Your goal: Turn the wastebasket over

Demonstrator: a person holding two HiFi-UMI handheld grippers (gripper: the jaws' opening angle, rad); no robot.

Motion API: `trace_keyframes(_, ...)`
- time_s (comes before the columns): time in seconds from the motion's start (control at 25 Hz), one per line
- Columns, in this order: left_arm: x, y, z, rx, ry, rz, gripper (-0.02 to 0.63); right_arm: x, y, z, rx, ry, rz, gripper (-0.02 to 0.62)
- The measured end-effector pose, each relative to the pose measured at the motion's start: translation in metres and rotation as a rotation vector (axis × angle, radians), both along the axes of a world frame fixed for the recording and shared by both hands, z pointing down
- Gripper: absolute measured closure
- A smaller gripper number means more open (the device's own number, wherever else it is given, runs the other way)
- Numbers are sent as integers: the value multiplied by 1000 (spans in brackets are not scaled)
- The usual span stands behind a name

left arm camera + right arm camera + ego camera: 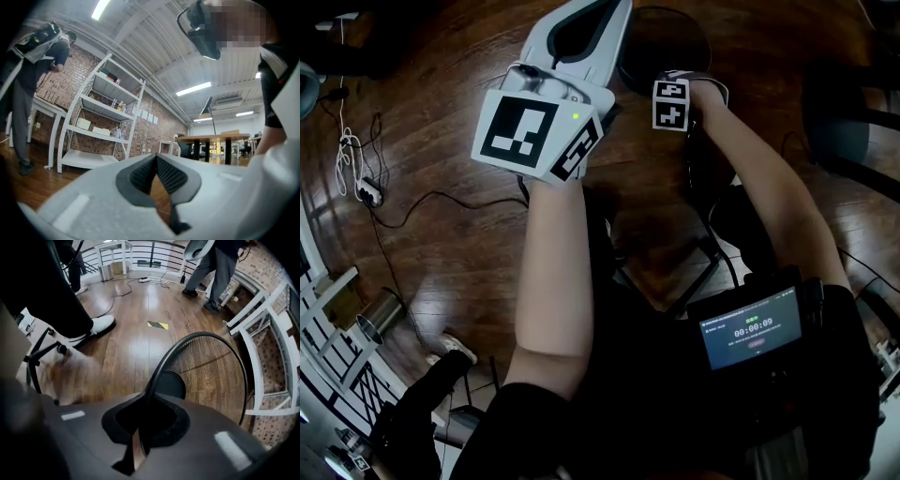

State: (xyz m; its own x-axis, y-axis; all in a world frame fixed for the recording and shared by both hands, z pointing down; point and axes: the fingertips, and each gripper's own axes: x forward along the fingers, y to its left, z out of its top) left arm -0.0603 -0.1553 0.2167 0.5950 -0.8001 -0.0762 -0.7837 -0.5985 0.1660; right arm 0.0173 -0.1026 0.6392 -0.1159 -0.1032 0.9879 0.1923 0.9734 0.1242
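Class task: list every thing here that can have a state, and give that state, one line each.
wastebasket: mouth up, empty, not turned over.
right hand-held gripper: shut on the wastebasket's rim.
left hand-held gripper: shut, holding nothing.
screen: lit, showing a timer.

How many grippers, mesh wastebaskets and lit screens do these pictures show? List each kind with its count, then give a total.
Grippers: 2, the left gripper and the right gripper
Mesh wastebasket: 1
Lit screen: 1
Total: 4
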Motion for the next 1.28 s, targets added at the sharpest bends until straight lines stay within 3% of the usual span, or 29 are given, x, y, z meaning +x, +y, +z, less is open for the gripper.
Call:
trace_keyframes(0.32,5,0,1,1,-9,7,604,6,2,2,23,-27,-41,553)
trace_keyframes(0.4,5,-1,2,-2,-10,7,604,11,2,-2,-2,-31,-11,494)
trace_keyframes(0.6,8,-2,3,-11,-1,17,604,31,-2,-42,-2,-149,100,474)
trace_keyframes(0.72,15,0,5,-16,-10,28,604,38,-3,-99,19,-348,221,479)
trace_keyframes(0.84,22,-2,9,-14,-15,39,604,34,-7,-184,9,-677,419,568)
trace_keyframes(0.96,32,0,14,1,-26,62,604,34,-14,-273,17,-969,568,583)
trace_keyframes(1.12,47,7,15,9,-50,89,604,34,-18,-375,80,-1223,608,584)
trace_keyframes(1.28,83,-3,23,4,-91,124,604,64,-43,-407,164,-1387,570,584)
